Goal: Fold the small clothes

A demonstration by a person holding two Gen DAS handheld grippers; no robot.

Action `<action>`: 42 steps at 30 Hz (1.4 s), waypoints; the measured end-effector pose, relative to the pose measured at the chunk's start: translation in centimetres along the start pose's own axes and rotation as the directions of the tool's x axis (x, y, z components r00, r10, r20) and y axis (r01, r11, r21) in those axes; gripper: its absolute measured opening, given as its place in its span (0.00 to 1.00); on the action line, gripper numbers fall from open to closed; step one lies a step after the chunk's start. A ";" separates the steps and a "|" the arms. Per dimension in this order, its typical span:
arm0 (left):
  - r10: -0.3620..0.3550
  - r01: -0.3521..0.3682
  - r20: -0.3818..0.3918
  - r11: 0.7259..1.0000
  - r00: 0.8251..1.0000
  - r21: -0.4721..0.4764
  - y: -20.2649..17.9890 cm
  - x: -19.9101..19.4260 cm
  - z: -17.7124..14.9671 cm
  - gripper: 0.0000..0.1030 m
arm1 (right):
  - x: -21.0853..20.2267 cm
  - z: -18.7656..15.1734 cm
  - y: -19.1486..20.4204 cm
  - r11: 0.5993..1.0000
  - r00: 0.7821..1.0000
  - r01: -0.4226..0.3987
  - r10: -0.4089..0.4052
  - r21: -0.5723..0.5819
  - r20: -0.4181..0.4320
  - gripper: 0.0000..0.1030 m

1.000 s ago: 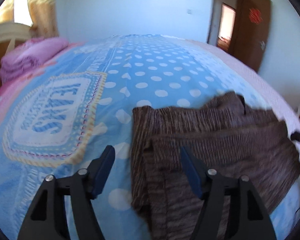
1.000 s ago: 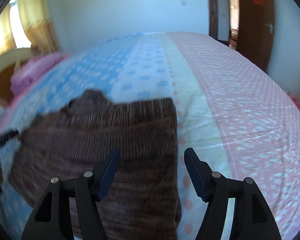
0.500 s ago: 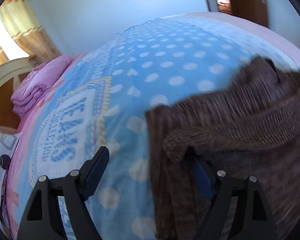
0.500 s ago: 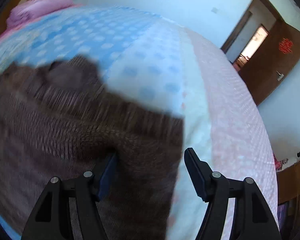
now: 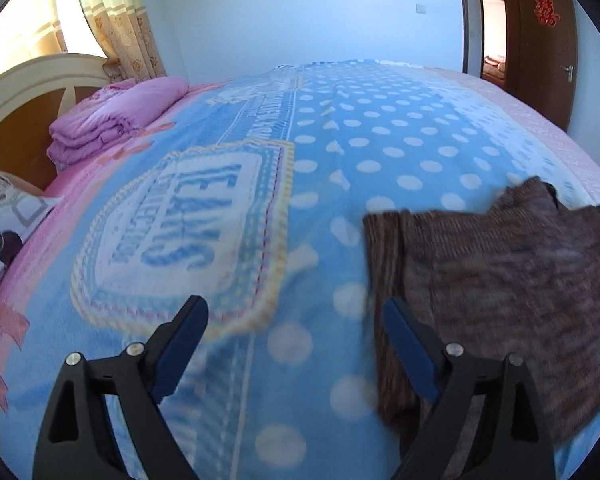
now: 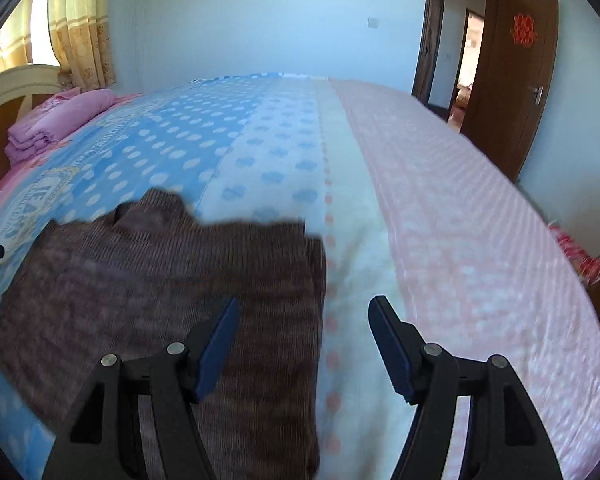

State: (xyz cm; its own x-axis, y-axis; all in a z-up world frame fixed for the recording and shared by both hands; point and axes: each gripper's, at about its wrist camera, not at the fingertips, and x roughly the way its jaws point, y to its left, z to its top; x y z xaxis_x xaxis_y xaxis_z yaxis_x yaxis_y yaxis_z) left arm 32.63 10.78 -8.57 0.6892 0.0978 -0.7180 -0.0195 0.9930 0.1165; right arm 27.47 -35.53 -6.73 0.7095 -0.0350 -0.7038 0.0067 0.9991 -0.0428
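Observation:
A brown ribbed knit sweater (image 5: 500, 280) lies folded flat on the blue dotted blanket (image 5: 340, 160), collar toward the far side. My left gripper (image 5: 293, 302) hovers at the sweater's left edge, its jaws opening wide. Only blanket shows between them, and the right finger (image 5: 408, 344) stands over the sweater's edge strip. In the right wrist view the sweater (image 6: 160, 288) fills the lower left. My right gripper (image 6: 304, 302) is open astride the sweater's right edge, the left finger (image 6: 216, 348) above the knit, the pads not pressing on it.
A folded pink quilt (image 5: 116, 120) and a patterned pillow (image 5: 8, 216) sit by the cream headboard (image 5: 24, 92). Pale pink bedspread (image 6: 460, 208) covers the right side of the bed. A brown door (image 6: 516, 80) stands open at the far right.
Both grippers tipped in close to the sweater half a second ago, with knit bunched at their fingers, then drew back. The sweater now lies flat. The left jaws have spread wider.

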 end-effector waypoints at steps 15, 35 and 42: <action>-0.261 0.259 -0.050 0.965 0.964 -0.048 -4.4 -3.7 -8.0 0.55 | -2.6 -9.5 -1.3 0.983 0.992 -0.115 0.122 0.146 -0.040 0.49; -0.307 0.309 -0.058 0.951 0.950 0.022 -4.7 -3.4 -9.1 0.07 | -2.8 -11.4 -0.6 0.979 0.984 -0.151 0.162 0.140 -0.071 0.04; -0.218 0.216 0.032 0.975 0.975 0.047 -3.7 -5.6 -8.8 0.17 | -5.2 -10.0 0.3 0.996 1.000 -0.010 0.011 0.093 -0.010 0.43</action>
State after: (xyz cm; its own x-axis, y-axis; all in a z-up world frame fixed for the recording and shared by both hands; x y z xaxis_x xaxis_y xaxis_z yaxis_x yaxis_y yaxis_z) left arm 22.47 7.09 -10.99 0.6998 -0.1229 -0.7037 0.1642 0.9864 -0.0090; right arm 16.74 -35.28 -10.23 0.7024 -0.0244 -0.7114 0.0654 0.9974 0.0304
